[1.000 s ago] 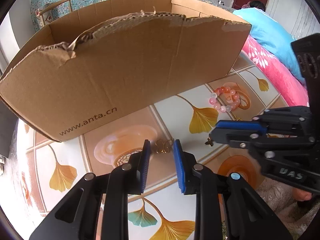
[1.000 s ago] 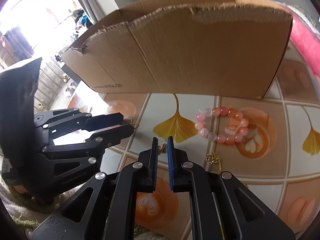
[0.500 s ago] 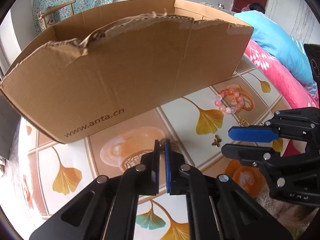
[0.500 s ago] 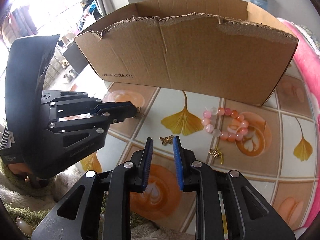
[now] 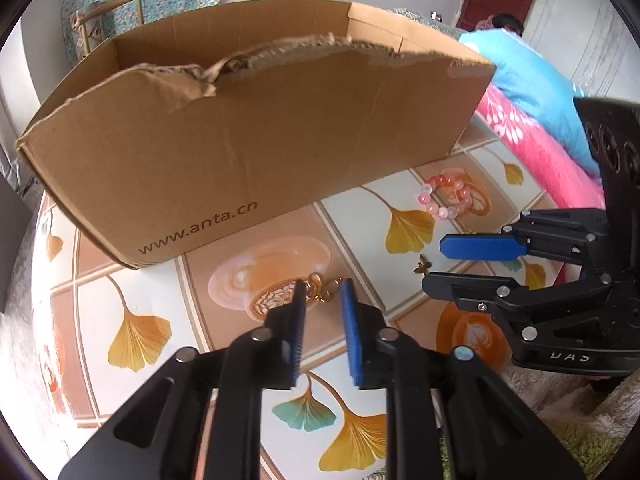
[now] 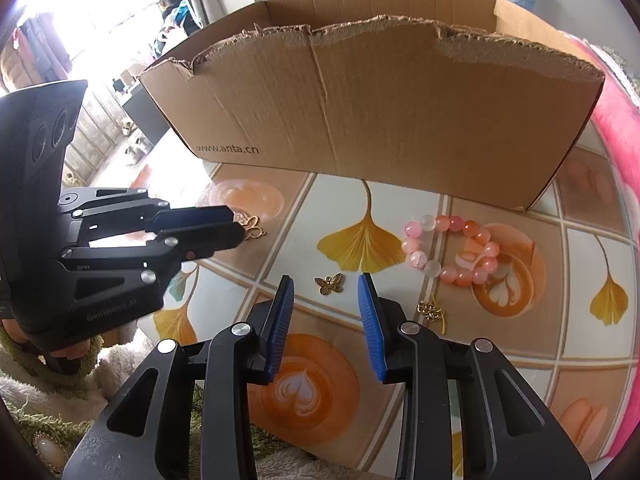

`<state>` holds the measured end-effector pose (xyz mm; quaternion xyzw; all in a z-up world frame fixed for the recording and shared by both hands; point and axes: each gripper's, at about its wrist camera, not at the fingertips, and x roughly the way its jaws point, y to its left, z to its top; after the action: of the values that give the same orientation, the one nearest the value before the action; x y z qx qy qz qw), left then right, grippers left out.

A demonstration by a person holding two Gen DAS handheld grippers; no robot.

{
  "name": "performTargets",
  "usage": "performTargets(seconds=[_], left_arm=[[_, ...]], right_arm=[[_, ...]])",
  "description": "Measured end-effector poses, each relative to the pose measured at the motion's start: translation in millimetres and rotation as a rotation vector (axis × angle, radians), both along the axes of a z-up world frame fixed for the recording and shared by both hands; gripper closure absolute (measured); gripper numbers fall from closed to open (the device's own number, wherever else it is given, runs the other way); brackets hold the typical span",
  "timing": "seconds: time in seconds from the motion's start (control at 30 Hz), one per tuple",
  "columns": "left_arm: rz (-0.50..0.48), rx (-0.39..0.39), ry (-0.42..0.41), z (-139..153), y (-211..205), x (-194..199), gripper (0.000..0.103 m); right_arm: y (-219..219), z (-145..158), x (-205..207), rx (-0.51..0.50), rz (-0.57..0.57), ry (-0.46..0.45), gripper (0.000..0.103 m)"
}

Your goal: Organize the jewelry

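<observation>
A gold ring-link charm (image 5: 322,289) lies on the table just beyond my left gripper (image 5: 322,289), which is open around it; it also shows in the right wrist view (image 6: 253,229). A gold butterfly charm (image 6: 329,283) lies between the tips of my open right gripper (image 6: 326,286); it also shows in the left wrist view (image 5: 423,266). A pink bead bracelet (image 6: 451,249) and a gold knot charm (image 6: 432,312) lie to the right. The open cardboard box (image 6: 380,120) stands behind them.
The table has a ginkgo-leaf and coffee-cup pattern (image 6: 362,242). A pink and blue blanket (image 5: 532,112) lies at the right beyond the table. A fluffy cloth (image 6: 24,380) covers the near edge.
My left gripper shut over the ring-link charm and has now opened again, the charm still on the table. My right gripper opened wide and drew back from the butterfly charm.
</observation>
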<state>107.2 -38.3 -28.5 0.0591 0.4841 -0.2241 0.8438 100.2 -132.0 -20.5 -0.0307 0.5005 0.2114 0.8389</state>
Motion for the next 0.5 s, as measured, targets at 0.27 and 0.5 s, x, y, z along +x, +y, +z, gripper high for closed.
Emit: performTargets(seconds=[0.27,0.5], left_arm=[[-0.034,0.065,-0.028,-4.2,-10.3,4.0,0.084],[-0.044,0.095,-0.057,-6.4,-15.8,7.9,0.088]], right_arm=[[5.3,-3.5,4.4,-0.009,0.000,0.002,0.070],[7.3,-5.2,4.7,-0.017,0.003,0.001,0.070]])
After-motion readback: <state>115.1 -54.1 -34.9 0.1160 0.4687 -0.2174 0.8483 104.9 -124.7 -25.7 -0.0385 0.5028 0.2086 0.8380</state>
